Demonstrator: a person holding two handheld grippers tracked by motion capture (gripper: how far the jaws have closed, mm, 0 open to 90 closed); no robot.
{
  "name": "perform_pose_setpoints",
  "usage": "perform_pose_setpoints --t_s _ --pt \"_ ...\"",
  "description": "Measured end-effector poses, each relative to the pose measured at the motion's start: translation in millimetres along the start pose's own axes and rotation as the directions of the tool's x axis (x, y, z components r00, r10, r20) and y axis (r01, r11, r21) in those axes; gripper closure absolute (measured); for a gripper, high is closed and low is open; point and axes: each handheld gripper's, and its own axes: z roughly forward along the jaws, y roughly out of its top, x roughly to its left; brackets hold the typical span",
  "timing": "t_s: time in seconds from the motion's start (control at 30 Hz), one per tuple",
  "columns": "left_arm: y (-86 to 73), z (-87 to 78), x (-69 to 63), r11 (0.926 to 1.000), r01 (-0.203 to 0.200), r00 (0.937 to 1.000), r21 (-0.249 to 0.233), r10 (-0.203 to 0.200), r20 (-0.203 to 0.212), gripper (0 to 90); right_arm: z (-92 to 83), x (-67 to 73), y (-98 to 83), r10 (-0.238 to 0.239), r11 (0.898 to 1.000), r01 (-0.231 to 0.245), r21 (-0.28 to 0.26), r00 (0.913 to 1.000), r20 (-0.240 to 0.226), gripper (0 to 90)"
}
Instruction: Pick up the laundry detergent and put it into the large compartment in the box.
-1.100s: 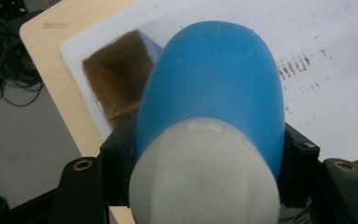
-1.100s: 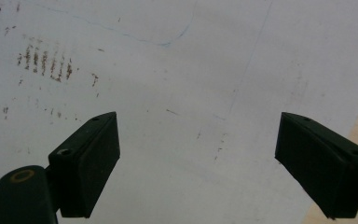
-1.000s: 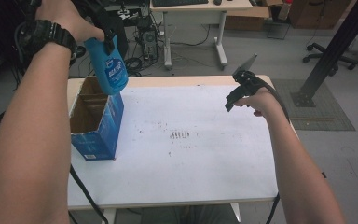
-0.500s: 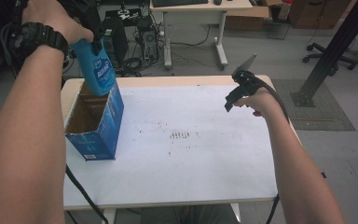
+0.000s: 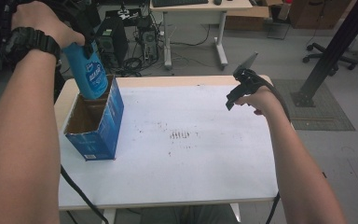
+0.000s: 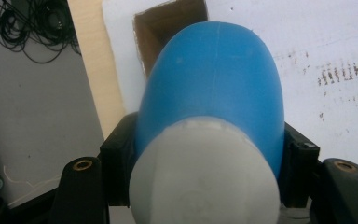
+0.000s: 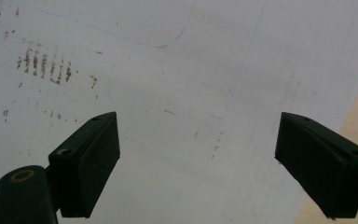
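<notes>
A blue bottle (image 5: 89, 74) with a pale cap end hangs tilted, and my left gripper (image 5: 80, 45) is shut on its upper part. Its lower end dips at the far end of an open blue cardboard box (image 5: 101, 128) at the table's left side. In the left gripper view the blue bottle (image 6: 214, 79) sits between both jaws of the left gripper (image 6: 209, 158), with the brown inside of the box (image 6: 168, 23) beyond it. Over the table's right side my right gripper (image 5: 231, 99) is held open; the right gripper view shows the right gripper (image 7: 198, 158) with wide jaws and nothing between them.
The white tabletop (image 5: 191, 154) bears faint brown marks (image 5: 179, 135) at its middle. A wooden edge strip (image 5: 168, 80) runs along the far side. Desks, cables and a computer tower (image 5: 109, 37) stand on the floor beyond. A black post (image 5: 328, 51) rises at the right.
My left hand has carried the bottle leftward, from the box's far right corner to over its opening. The right hand and its gripper have stayed where they were.
</notes>
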Motion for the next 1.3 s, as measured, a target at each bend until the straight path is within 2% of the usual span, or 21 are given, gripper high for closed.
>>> perform_pose_setpoints --t_s 1.1,1.3 --pt "-15.0 21.8 16.5 0.9981 0.054 0.9985 0.027 -0.055 0.010 37.6 -0.4 -2.2 -2.5 0.003 1.000 -0.003 0.002 1.0000 0.003 13.6" --pt "-19.8 28.1 19.7 0.9965 0.078 0.9969 0.031 -0.078 0.005 37.6 -0.3 -1.6 -2.5 0.001 1.000 -0.001 0.000 1.0000 0.006 13.6"
